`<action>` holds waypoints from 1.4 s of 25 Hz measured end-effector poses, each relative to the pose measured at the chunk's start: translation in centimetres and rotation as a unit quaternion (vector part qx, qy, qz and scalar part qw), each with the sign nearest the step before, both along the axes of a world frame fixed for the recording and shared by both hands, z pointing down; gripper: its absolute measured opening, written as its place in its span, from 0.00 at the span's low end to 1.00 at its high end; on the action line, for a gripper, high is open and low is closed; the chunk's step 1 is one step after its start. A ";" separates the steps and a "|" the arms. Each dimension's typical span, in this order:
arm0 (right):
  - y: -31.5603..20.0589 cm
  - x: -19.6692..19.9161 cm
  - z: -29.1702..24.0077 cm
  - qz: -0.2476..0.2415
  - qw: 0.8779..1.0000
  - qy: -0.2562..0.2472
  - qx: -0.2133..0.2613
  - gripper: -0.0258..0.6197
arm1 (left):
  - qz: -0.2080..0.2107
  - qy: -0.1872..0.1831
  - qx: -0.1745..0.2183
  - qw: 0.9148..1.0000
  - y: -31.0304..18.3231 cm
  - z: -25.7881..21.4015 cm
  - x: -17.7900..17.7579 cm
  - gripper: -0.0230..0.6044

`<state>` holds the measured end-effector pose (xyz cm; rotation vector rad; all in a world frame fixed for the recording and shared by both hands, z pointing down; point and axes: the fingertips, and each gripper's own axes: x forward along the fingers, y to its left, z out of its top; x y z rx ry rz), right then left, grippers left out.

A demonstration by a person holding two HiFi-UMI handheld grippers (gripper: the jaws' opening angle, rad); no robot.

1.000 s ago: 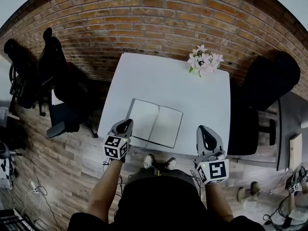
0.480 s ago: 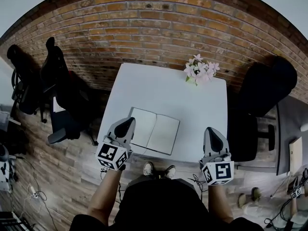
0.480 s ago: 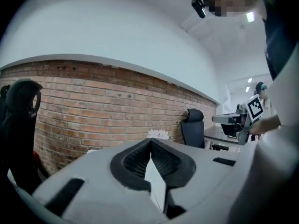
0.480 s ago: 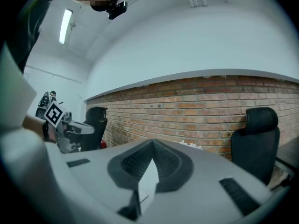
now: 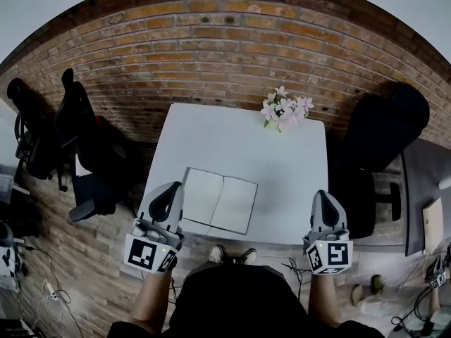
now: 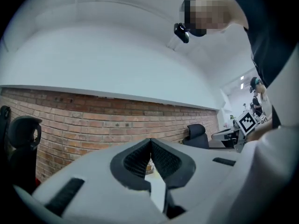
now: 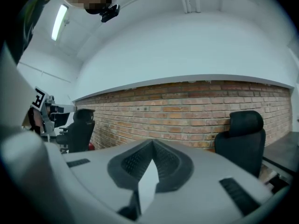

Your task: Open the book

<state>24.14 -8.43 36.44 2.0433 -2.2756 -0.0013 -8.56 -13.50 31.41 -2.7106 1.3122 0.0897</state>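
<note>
Book [image 5: 219,201] open flat on table [image 5: 282,153]

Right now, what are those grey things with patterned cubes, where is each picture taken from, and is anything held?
No robot here: a person holds a two-jaw gripper in each hand, the left gripper and the right gripper. The patterned cubes are part of them. The overhead picture comes from a camera on the person's head, looking steeply down. The other two come from cameras riding on each gripper, looking along its jaws toward a brick wall. On the white table lies a book, already open, and pale flowers near the far edge. Both grippers have their jaws together and hold nothing.
</note>
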 end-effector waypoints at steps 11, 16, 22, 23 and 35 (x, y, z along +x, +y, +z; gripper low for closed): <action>-1.4 -0.8 -1.2 -0.021 1.000 0.005 0.001 0.06 | -0.031 0.003 0.015 0.999 1.2 -1.2 -0.9 0.08; -2.2 -2.1 -2.0 -0.043 0.999 0.016 0.011 0.06 | -0.031 0.002 -0.001 1.000 1.2 -1.3 -0.7 0.08; -2.5 -3.1 -2.5 -0.050 0.999 0.014 0.016 0.06 | -0.029 0.011 -0.004 0.999 0.7 -1.3 -0.9 0.08; -2.4 -3.2 -2.6 -0.051 0.998 0.013 0.016 0.06 | -0.027 0.011 -0.005 1.000 0.7 -1.2 -0.8 0.08; -2.4 -3.5 -3.2 -0.050 0.998 0.024 0.015 0.06 | -0.015 0.021 -0.011 1.000 0.0 -1.0 -0.5 0.08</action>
